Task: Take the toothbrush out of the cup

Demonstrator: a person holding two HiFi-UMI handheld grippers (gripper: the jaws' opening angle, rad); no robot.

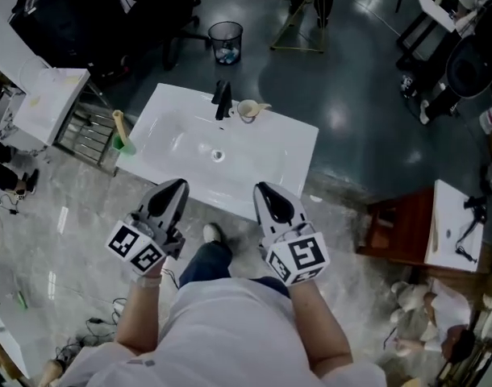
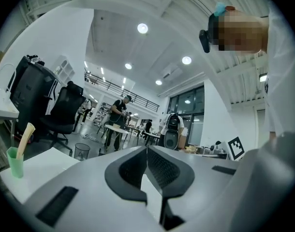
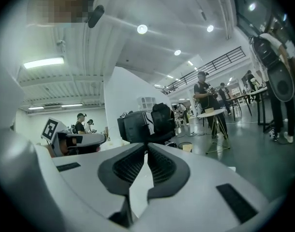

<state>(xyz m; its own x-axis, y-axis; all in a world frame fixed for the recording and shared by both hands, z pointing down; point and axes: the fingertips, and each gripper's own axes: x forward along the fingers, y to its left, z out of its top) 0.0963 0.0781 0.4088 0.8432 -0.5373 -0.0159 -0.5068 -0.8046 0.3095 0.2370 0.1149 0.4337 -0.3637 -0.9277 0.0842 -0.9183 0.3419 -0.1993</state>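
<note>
Evidently poised for an approach: left tongs (image 1: 180, 185) and right tongs (image 1: 262, 189) pressed together, empty, level before the sink (image 1: 266, 145); toothbrush (image 1: 118, 124) leaning in the green cup (image 1: 125, 145) on the sink's left corner (handle free above the rim, handy for grasping); well apart from both.

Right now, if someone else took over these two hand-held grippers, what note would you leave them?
Left gripper: shut, empty, held over the near edge of the sink.
Right gripper: shut, empty, alongside it.
Green cup stands at the sink's left edge, toothbrush standing in it.
Done: nothing yet; neither gripper touches the cup.
Left: open a gripper, reach the cup, grip the toothbrush, lift it out.
</note>
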